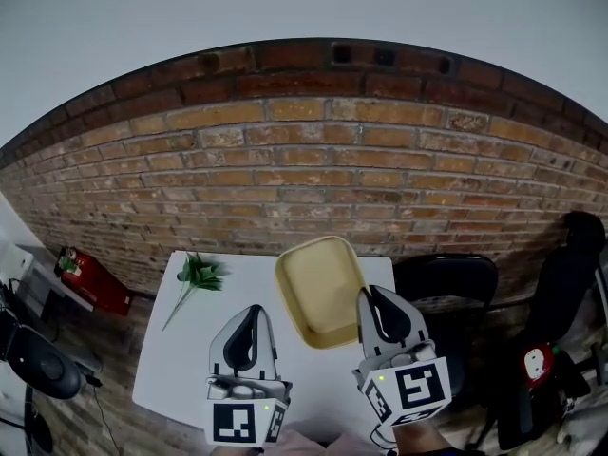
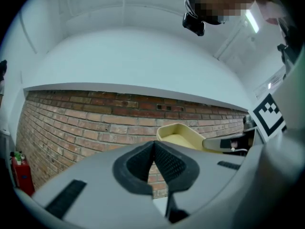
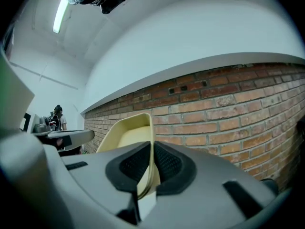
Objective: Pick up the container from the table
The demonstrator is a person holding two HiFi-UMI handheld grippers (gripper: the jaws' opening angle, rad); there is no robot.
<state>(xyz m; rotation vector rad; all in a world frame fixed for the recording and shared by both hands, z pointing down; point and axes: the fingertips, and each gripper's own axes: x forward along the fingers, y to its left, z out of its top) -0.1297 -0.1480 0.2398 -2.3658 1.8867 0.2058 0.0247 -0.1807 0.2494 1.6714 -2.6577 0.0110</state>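
Note:
The container is a shallow pale yellow tray, tilted on edge and held up above the white table. My right gripper is shut on its right rim. In the right gripper view the thin yellow rim runs straight between the pads of my right gripper. My left gripper hovers to the left of the tray, apart from it. Its jaws meet with nothing between them. From the left gripper view the tray shows ahead to the right.
A green plant sprig lies at the table's far left corner. A brick wall rises behind the table. A black chair stands right of the table, and a red fire extinguisher lies on the floor to its left.

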